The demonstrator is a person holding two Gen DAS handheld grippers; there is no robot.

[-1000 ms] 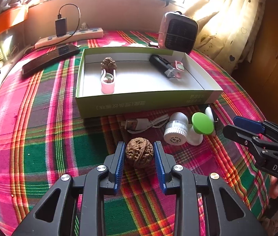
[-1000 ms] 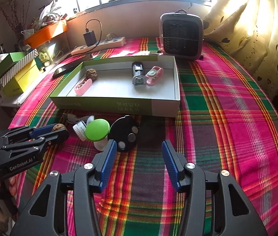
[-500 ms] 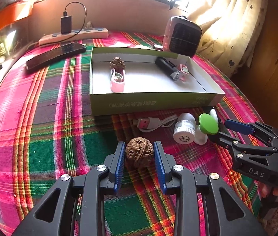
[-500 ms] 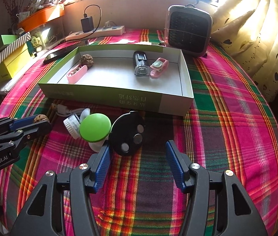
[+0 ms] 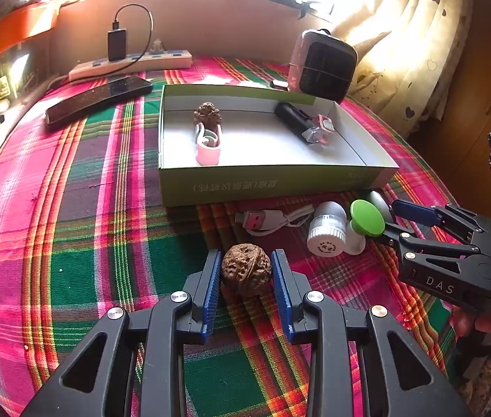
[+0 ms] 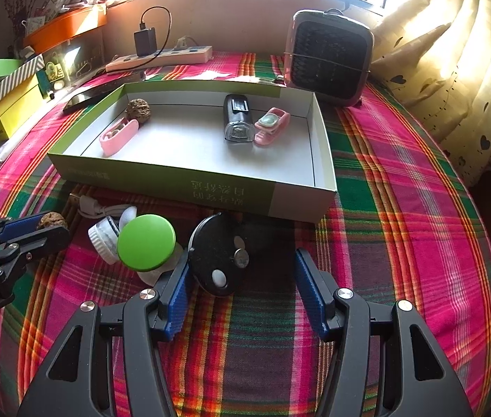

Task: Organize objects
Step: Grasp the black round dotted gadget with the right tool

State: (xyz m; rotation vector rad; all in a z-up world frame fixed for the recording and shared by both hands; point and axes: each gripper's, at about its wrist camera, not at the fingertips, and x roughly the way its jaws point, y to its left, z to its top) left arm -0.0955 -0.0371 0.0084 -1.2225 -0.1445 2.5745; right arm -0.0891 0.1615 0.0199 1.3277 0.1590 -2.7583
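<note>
Walnut (image 5: 246,269) sits between the blue pads of the left tongs (image 5: 245,279), pinched and held just above the plaid cloth of the desk (image 5: 71,243), short of the green box (image 5: 266,184). Right tongs (image 6: 242,288) spread wide, empty, straddling the black round disc (image 6: 217,257), whose left edge touches the left pad. Step in hand, by my judgement: carry the walnut into the box. To do it well: keep the squeeze even, since the shell is round and ridged and could roll out; lift high enough to clear the near wall; set down on bare floor beside the other walnut (image 5: 207,114) and the pink case (image 5: 208,146). Orientation: near-spherical, so no marked long axis; its seam runs roughly up and away from the camera, top slightly pointed.
</note>
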